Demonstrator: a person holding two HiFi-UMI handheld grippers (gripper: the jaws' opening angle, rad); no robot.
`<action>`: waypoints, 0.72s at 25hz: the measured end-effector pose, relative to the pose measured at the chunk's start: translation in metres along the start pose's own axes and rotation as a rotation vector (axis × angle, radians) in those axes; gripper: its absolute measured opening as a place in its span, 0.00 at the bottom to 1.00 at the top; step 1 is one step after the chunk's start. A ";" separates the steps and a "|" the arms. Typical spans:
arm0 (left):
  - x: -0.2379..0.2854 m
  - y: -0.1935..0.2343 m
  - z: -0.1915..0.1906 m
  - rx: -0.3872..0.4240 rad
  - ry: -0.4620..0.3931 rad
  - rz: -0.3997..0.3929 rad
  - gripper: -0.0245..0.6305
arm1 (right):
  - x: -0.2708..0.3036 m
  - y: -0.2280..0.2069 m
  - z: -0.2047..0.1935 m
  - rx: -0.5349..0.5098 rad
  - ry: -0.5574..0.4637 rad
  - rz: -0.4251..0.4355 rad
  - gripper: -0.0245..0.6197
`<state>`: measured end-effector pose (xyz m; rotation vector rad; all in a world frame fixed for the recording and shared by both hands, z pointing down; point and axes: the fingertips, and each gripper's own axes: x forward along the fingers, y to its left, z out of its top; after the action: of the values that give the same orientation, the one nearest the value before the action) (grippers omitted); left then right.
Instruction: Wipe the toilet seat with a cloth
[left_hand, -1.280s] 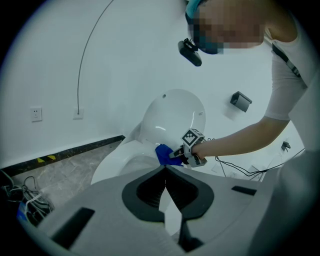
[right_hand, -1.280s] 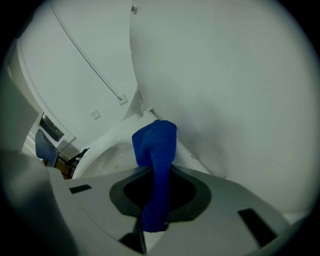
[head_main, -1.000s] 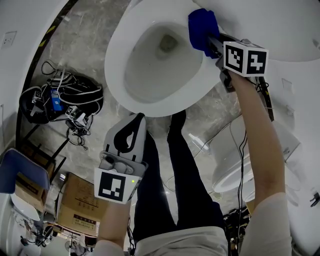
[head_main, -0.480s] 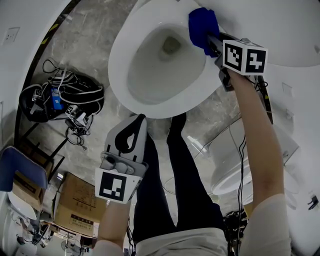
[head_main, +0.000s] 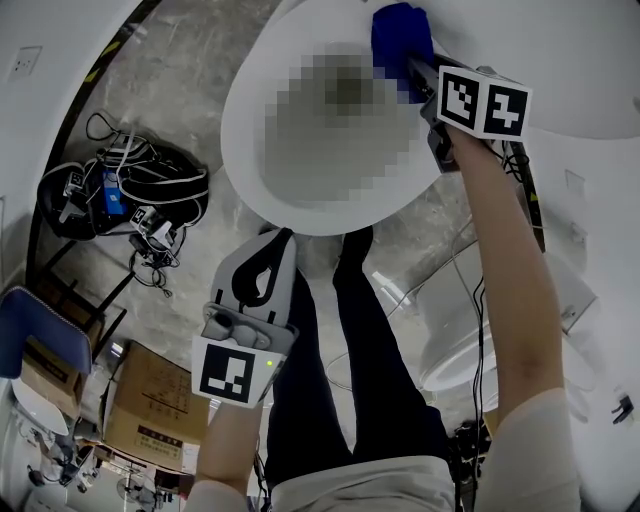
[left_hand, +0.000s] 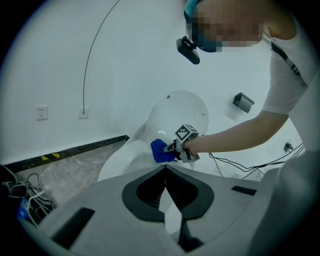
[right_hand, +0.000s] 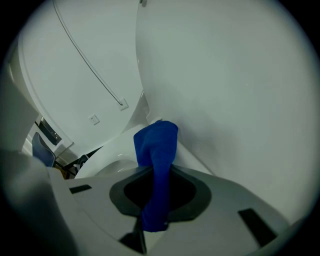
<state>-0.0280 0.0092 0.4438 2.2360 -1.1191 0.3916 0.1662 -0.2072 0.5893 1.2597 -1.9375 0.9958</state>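
The white toilet seat (head_main: 260, 190) fills the top of the head view, its bowl blurred out. A blue cloth (head_main: 400, 35) presses on the seat's rear right rim, just below the raised lid (head_main: 560, 60). My right gripper (head_main: 412, 62) is shut on the cloth. In the right gripper view the blue cloth (right_hand: 157, 145) hangs between the jaws against the seat (right_hand: 112, 152) and the lid (right_hand: 225, 100). My left gripper (head_main: 278, 238) is held low in front of the toilet, shut and empty (left_hand: 165, 169). The left gripper view shows the cloth (left_hand: 161, 150) on the seat (left_hand: 117, 160).
A dark bag with tangled cables (head_main: 120, 195) lies on the stone floor at left. A cardboard box (head_main: 150, 410) and a blue chair (head_main: 35, 335) stand lower left. Another white toilet fixture (head_main: 460, 330) with cables sits at right. The person's legs (head_main: 350, 350) stand before the bowl.
The right gripper has carried the blue cloth a little farther back along the seat's rear rim. The left gripper has stayed where it was.
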 end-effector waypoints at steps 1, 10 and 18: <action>-0.001 0.001 0.000 -0.001 -0.001 0.002 0.05 | 0.002 0.002 0.002 -0.001 -0.002 0.001 0.12; -0.005 0.006 -0.003 -0.010 -0.006 0.013 0.05 | 0.009 0.011 0.007 -0.025 -0.010 0.000 0.12; -0.007 0.012 -0.005 -0.005 -0.006 0.019 0.05 | 0.016 0.018 0.012 -0.021 -0.026 -0.006 0.12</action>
<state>-0.0418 0.0116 0.4484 2.2251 -1.1442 0.3902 0.1431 -0.2200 0.5911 1.2712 -1.9580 0.9584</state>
